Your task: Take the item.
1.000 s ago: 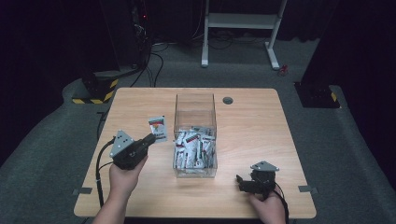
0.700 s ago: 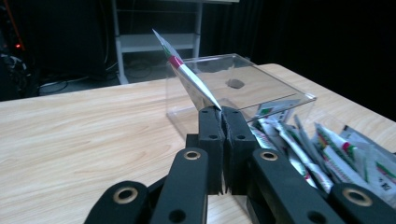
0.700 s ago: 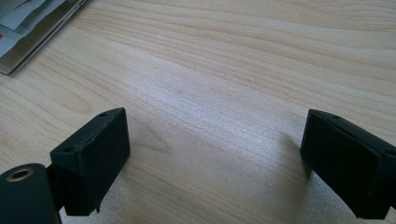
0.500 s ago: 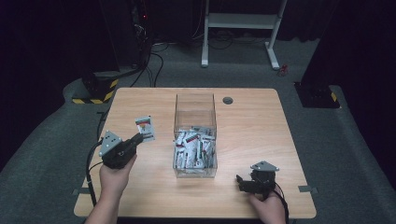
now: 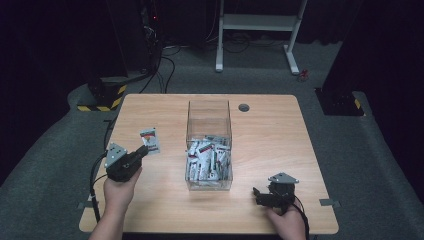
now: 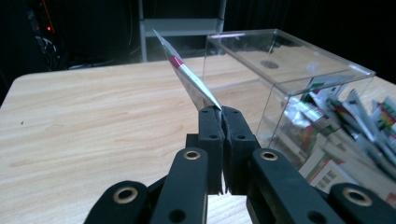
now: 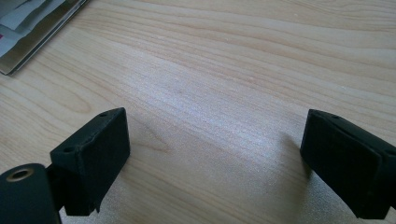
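My left gripper is shut on a flat white packet with red and green print, pinched by one corner and held just above the left side of the wooden table. A clear plastic box stands at the table's middle, its bottom heaped with several similar packets. My right gripper rests low over the table near its front right, jaws wide open with only bare wood between them.
A dark round grommet hole sits in the table behind the box. A white frame stand and black cables lie on the grey floor beyond the table. One box corner lies left of my right gripper.
My left gripper has moved left and lower, away from the box, with the packet still pinched. The right gripper has stayed in place.
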Demonstrator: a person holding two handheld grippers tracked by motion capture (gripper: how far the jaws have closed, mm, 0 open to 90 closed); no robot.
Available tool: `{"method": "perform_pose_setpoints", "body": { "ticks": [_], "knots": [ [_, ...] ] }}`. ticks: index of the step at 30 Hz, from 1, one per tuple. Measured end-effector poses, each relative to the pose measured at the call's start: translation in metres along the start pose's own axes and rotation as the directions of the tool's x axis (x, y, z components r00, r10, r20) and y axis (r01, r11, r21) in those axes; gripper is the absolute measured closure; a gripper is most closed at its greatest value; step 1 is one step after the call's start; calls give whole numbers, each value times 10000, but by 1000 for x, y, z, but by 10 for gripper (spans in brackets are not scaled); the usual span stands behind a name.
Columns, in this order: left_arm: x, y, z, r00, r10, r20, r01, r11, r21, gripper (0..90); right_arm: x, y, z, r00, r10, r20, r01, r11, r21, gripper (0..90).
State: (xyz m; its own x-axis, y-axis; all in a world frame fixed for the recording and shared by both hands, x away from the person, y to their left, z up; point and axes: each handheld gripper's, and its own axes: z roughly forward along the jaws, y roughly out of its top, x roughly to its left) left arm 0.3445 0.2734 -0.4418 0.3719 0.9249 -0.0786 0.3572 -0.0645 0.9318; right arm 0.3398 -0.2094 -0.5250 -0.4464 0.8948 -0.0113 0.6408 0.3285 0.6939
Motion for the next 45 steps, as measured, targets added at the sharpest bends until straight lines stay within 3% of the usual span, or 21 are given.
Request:
{"method": "perform_pose_setpoints", "body": {
  "ticks": [10, 21, 28, 30, 34, 39, 45],
  "knots": [
    [11, -16, 15, 9995, -194, -233, 209, 9976, 666, 872, 0, 0, 0, 10000, -1, 1, 1, 10000, -2, 80],
    [11, -26, 33, 9995, -185, -239, 211, 9935, 1120, 870, 0, 0, 0, 10000, -2, 0, 2, 10000, 0, 80],
    [15, -31, 46, 9993, -259, -271, 299, 9868, 1592, 869, 0, 0, 0, 10000, -6, -1, 6, 10000, 2, 80],
    [15, -34, 51, 9985, -519, -191, 543, 9840, 1696, 867, 0, 0, 0, 10000, -3, 1, 3, 10000, 0, 80],
    [18, -36, 59, 9977, -658, -152, 675, 9793, 1907, 866, 0, 0, 0, 10000, -4, -1, 4, 10000, -1, 79],
    [18, -37, 63, 9987, -428, -273, 476, 9771, 2076, 864, 0, 0, 0, 10000, -5, -6, 5, 10000, 1, 79],
    [21, -37, 66, 9977, -600, -326, 657, 9735, 2189, 861, 0, 0, 0, 10000, -11, -12, 11, 10000, 3, 80]
  ]
}}
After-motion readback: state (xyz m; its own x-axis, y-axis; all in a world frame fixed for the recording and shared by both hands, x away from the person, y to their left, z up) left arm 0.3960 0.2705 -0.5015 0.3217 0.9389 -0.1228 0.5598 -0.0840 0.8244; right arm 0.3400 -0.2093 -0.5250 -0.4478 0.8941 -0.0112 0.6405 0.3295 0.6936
